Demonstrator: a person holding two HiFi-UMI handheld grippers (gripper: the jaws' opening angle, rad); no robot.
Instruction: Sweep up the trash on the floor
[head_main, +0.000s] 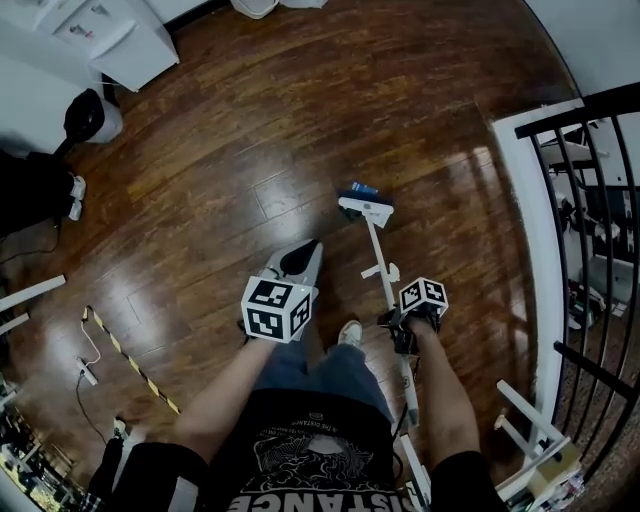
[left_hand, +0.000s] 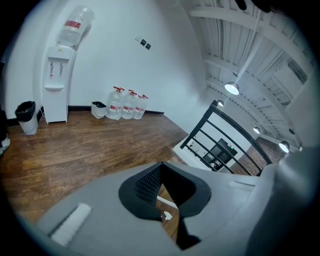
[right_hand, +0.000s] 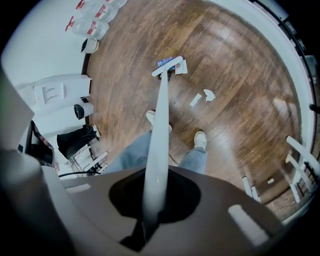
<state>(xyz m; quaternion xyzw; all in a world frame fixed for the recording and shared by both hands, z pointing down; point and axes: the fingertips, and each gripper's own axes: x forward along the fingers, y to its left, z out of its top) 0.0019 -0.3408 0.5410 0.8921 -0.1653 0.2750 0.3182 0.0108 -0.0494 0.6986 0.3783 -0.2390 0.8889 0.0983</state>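
Clamps the right gripper (right_hand: 150, 212) round the white broom handle (right_hand: 159, 130), with the fingers shut tight on it and no gap showing. Rests the broom head (head_main: 366, 209) on the wood floor (head_main: 300, 110) ahead of the white shoes (right_hand: 201, 140), against a blue packet (head_main: 362, 188) partly hidden behind it. Sees two white paper scraps (right_hand: 209, 94) on the boards between broom head and shoes, touching neither. Carries the grey dustpan (head_main: 300, 262) at the left gripper (left_hand: 167, 212), with the fingers drawn in on it; buries the actual hold under the gripper's own body in the head view. Shows only a dark opening in the left gripper view, with a sliver of floor and one white fleck (left_hand: 166, 216) through it, too small to identify.
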